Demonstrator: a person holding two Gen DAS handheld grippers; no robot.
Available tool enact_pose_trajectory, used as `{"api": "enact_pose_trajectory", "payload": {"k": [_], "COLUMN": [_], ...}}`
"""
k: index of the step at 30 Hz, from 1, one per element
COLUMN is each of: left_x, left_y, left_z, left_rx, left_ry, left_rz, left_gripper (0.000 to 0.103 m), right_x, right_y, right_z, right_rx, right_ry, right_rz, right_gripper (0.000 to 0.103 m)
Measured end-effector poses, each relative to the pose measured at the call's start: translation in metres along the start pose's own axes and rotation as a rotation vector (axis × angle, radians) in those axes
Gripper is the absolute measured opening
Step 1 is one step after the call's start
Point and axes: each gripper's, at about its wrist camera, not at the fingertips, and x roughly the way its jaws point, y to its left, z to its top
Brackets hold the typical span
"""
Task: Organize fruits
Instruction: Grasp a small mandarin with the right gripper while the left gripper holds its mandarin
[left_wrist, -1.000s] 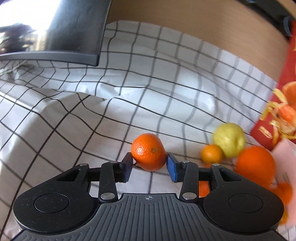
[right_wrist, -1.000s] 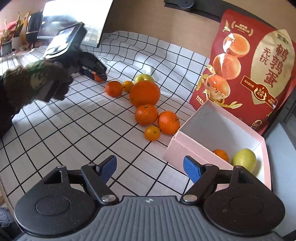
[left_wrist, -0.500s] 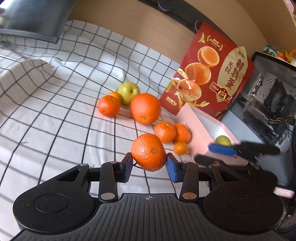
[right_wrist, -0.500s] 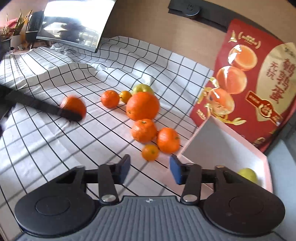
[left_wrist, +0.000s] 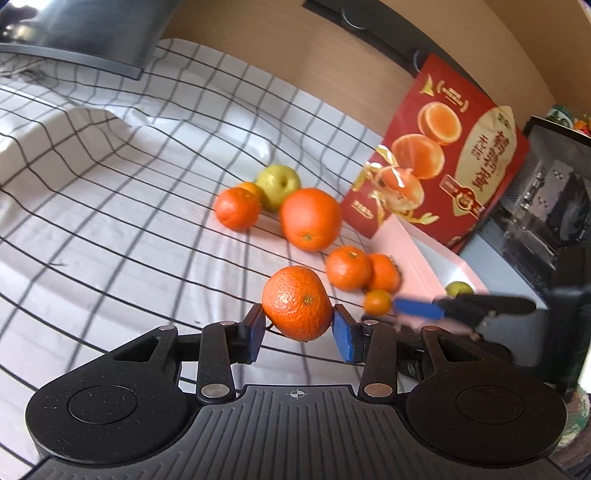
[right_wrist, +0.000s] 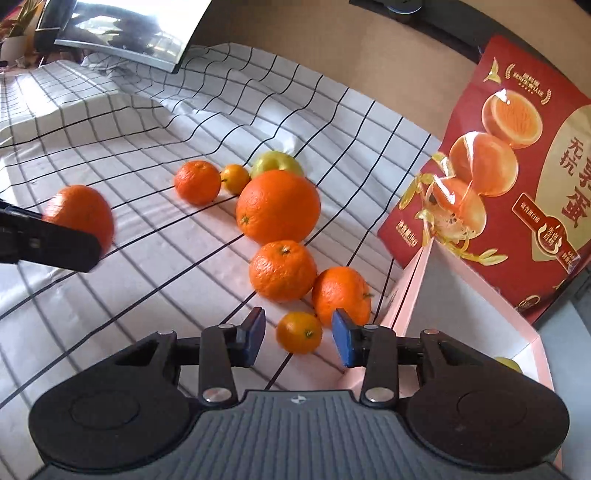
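Note:
My left gripper (left_wrist: 297, 328) is shut on a mandarin (left_wrist: 297, 302) and holds it above the checked cloth, left of the fruit pile; the right wrist view shows that mandarin (right_wrist: 83, 214) too. The jaws of my right gripper (right_wrist: 298, 336) are closing around a small orange (right_wrist: 299, 332) on the cloth, with a gap left on both sides. Just beyond it lie two mandarins (right_wrist: 282, 271), a large orange (right_wrist: 277, 206), a green apple (right_wrist: 277, 162) and two more small fruits. The pink box (right_wrist: 417, 280) stands to the right with a yellow-green fruit (right_wrist: 508, 363) inside.
A red snack bag (right_wrist: 517, 166) leans against the wall behind the box. A monitor (right_wrist: 129, 33) stands at the back left on the wrinkled checked cloth (right_wrist: 147, 122). A dark computer case (left_wrist: 546, 206) is right of the box.
My left gripper swung right with its mandarin, bringing the pile and box into its view. My right gripper narrowed from wide open and moved forward and down over the small orange.

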Motion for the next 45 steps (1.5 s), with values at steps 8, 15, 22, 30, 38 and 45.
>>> {"api": "enact_pose_trajectory", "payload": {"k": [8, 15, 22, 30, 38, 45], "left_x": [0.005, 0.012, 0.013, 0.015, 0.013, 0.013], "left_y": [-0.012, -0.006, 0.006, 0.005, 0.004, 0.003], "left_z": [-0.001, 0.005, 0.004, 0.003, 0.001, 0.0], "left_rx": [-0.029, -0.054, -0.098, -0.094, -0.11, -0.109], "left_ry": [-0.015, -0.068, -0.076, -0.06, -0.07, -0.065], "left_rz": [-0.022, 0.025, 0.002, -0.008, -0.008, -0.002], "left_gripper": [0.045, 0.045, 0.045, 0.045, 0.045, 0.045], "right_x": [-0.059, -0.052, -0.016, 0.013, -0.057, -0.05], "right_y": [-0.029, -0.034, -0.008, -0.002, -0.026, -0.022], "right_z": [-0.044, -0.034, -0.001, 0.008, -0.031, -0.052], "right_rx": [0.177, 0.195, 0.054, 0.02, 0.167, 0.215], "right_ry": [-0.023, -0.064, -0.065, -0.018, -0.019, -0.004], "right_rz": [0.196, 0.164, 0.059, 0.032, 0.241, 0.249], "right_gripper": [0.039, 0.039, 0.039, 0.041, 0.046, 0.047]}}
